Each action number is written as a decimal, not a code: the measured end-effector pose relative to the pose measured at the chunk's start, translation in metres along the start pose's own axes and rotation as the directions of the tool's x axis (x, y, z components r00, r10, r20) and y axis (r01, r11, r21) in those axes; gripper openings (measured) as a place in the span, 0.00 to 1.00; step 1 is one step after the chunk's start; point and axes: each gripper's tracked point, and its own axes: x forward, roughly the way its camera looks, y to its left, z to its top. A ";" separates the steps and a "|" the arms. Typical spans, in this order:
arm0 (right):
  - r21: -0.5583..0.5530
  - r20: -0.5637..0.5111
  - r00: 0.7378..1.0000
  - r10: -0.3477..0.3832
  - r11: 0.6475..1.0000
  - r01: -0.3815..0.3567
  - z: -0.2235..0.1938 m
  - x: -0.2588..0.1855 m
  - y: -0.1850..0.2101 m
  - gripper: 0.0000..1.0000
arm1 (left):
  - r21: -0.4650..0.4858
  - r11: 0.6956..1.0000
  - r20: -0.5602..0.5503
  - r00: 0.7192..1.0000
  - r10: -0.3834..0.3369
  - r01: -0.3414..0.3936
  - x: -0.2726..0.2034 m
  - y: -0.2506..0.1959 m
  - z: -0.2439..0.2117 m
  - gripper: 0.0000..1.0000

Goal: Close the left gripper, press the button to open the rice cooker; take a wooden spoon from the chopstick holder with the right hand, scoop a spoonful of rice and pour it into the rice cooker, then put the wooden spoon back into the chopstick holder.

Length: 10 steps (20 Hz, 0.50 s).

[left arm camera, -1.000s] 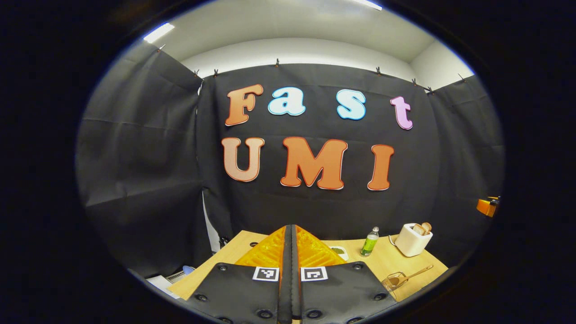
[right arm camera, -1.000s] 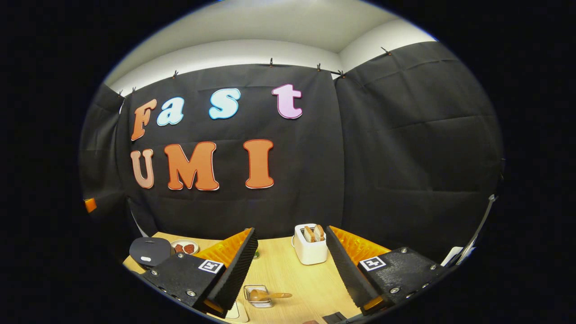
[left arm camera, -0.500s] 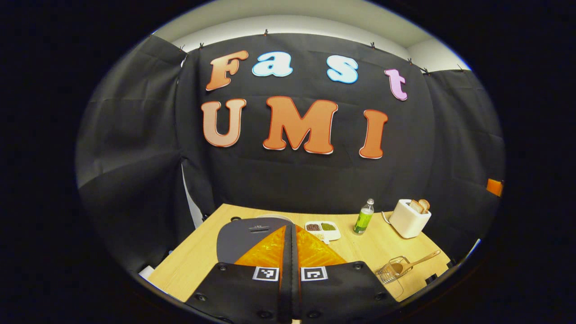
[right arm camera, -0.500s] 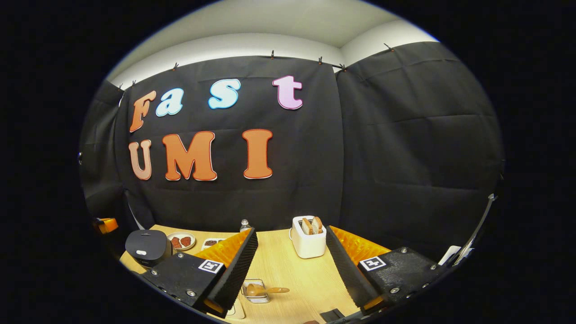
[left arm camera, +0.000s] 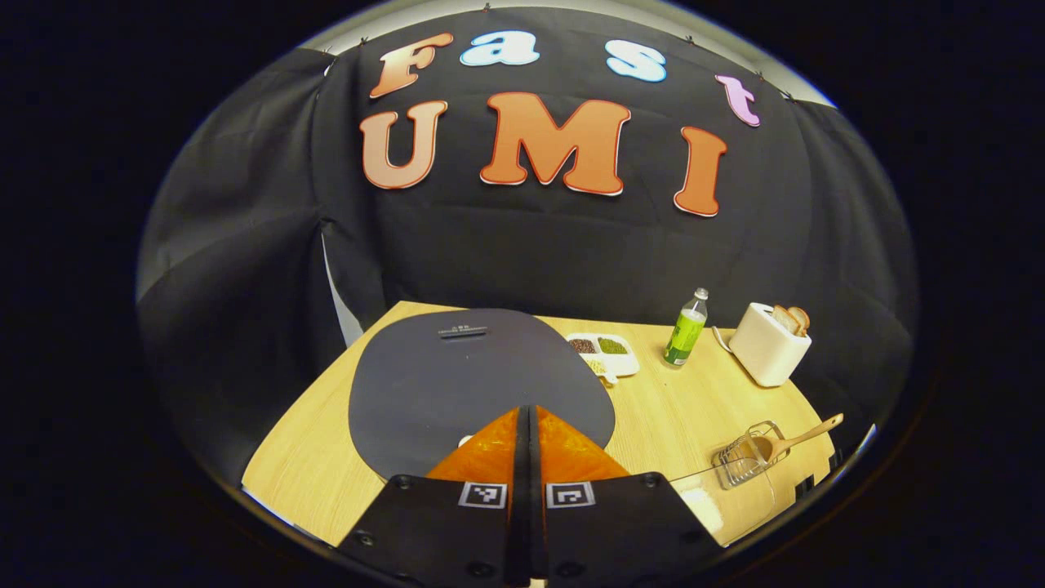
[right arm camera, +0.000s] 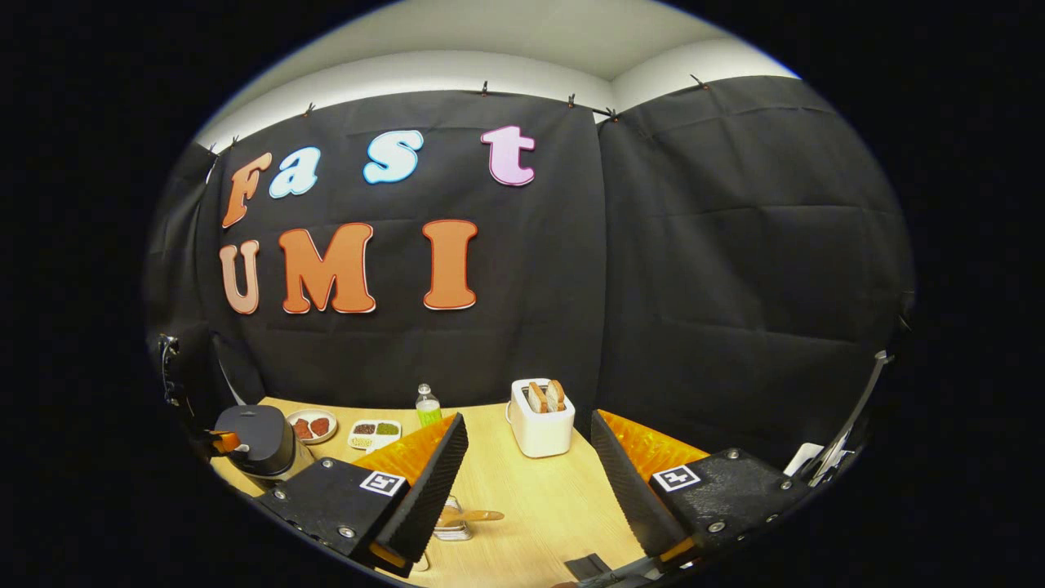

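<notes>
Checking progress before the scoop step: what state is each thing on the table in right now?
Rice cooker: lid shut.
Left gripper: shut, empty, at the lid's front edge.
Right gripper: open, empty.
Wooden spoon: in the chopstick holder, leaning, untouched.
Toaster: two bread slices standing up in it.
Green bottle: upright, capped.

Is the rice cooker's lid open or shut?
Shut. The rice cooker lid lies flat on top, with the left gripper closed just above it.

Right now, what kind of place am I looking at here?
Probably a staged kitchen setup inside a recording booth: a wooden table holds a rice cooker, a toaster with bread, and a divided dish of grains, all ringed by black cloth walls.
</notes>
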 end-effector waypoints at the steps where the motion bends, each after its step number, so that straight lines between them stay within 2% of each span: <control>1: 0.005 -0.004 1.000 -0.003 1.000 0.003 -0.001 0.000 -0.001 0.94 | -0.004 1.000 -0.011 1.000 0.002 -0.002 -0.001 0.001 -0.006 0.04; 3: 0.010 -0.010 1.000 -0.007 1.000 0.007 -0.003 -0.001 -0.002 0.94 | 0.002 1.000 -0.011 1.000 0.008 -0.008 -0.001 0.004 -0.006 0.00; 4: 0.011 -0.013 1.000 -0.010 1.000 0.010 -0.004 0.000 -0.003 0.94 | 0.005 1.000 -0.012 1.000 0.010 -0.010 0.002 0.005 -0.007 0.04; 5: 0.012 -0.016 1.000 -0.011 1.000 0.011 -0.006 -0.001 -0.004 0.94 | 0.003 1.000 -0.019 1.000 0.011 -0.011 0.002 0.005 -0.008 0.04; 6: 0.015 -0.019 1.000 -0.009 1.000 0.009 -0.007 -0.001 -0.002 0.94 | -0.005 1.000 -0.021 1.000 0.012 -0.013 0.002 0.006 -0.008 0.00; 7: 0.019 -0.023 1.000 -0.005 1.000 0.005 -0.009 0.000 0.000 0.94 | -0.016 1.000 -0.039 0.999 0.010 -0.010 0.001 0.006 -0.012 0.04; 10: 0.026 -0.042 0.999 0.019 0.999 -0.018 -0.017 0.000 0.008 0.94 | -0.077 0.997 -0.046 0.999 -0.026 0.023 -0.001 0.007 -0.017 0.01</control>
